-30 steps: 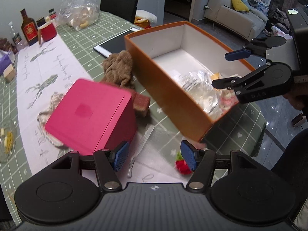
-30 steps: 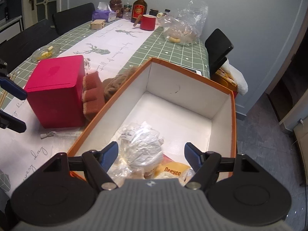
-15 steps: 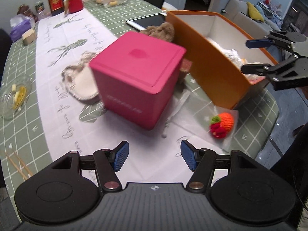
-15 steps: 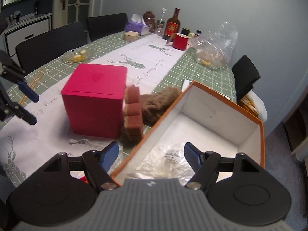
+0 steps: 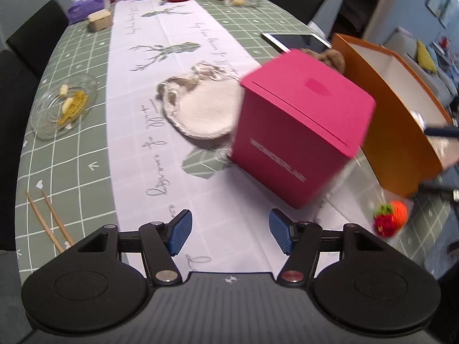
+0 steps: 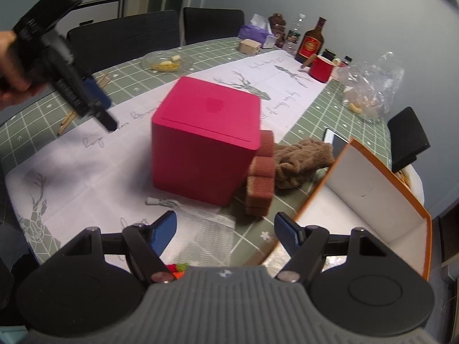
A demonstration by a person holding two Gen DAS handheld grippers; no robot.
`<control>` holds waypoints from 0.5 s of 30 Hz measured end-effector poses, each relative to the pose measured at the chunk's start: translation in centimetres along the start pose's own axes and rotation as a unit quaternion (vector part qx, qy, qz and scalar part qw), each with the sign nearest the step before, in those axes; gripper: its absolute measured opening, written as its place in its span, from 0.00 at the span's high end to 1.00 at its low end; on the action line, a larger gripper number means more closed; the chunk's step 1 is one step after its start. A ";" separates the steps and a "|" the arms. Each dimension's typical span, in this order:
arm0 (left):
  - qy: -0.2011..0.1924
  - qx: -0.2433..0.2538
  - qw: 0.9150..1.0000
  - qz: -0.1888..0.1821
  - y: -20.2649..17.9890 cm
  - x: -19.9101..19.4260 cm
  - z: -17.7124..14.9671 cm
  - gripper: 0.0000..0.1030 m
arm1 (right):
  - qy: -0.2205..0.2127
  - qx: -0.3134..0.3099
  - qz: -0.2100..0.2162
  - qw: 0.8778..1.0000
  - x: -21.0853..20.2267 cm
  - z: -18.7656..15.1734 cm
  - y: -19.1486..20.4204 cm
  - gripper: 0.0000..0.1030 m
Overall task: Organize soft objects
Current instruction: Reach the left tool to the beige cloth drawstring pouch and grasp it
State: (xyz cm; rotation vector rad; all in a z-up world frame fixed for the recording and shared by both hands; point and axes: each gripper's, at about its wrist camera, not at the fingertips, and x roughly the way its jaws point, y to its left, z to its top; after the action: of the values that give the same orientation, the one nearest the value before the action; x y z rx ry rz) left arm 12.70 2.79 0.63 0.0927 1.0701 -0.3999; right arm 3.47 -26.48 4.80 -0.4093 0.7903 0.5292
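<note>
An orange box (image 5: 401,132) with a white inside (image 6: 373,189) stands at the table's right end. A pink cube box (image 5: 301,132) (image 6: 206,140) stands left of it. Behind the cube lie a brown sponge block (image 6: 261,177) and a brown fuzzy cloth (image 6: 304,160). A beige round cloth (image 5: 206,111) lies beyond the cube. A knitted orange and red toy (image 5: 391,219) lies by the orange box's near corner. My left gripper (image 5: 229,232) is open and empty above the white runner. My right gripper (image 6: 225,233) is open and empty near the orange box's corner.
A glass dish (image 5: 63,106) with scraps and chopsticks (image 5: 48,220) lie at the left. A red mug (image 6: 322,68), bottle (image 6: 312,43), tissue box (image 5: 86,5) and plastic bag (image 6: 370,86) stand at the far end. A tablet (image 5: 298,40) lies behind the boxes. Black chairs surround the table.
Both grippers have pulled back from the orange box and swung left. The pink cube now fills the middle of both views. Both stay open.
</note>
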 end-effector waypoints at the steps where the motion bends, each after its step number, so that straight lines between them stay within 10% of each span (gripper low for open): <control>1: 0.000 -0.020 1.000 -0.005 0.7 0.2 0.5 0.29 | 0.002 -0.005 0.004 1.000 0.1 0.1 0.3 0.28; 7: -0.011 -0.118 0.993 -0.023 4.4 1.1 3.2 0.29 | 0.024 -0.026 0.026 0.999 1.3 -0.1 1.5 0.28; 15: 0.019 0.036 0.999 0.019 3.6 4.1 9.3 0.23 | 0.046 -0.046 0.044 0.997 2.5 -0.3 2.4 0.28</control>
State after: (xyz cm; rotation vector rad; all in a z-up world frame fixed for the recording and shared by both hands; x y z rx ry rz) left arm 23.46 2.53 1.16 0.1848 1.0899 -0.4037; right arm 3.36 -23.99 2.34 -0.4886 0.8785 0.6330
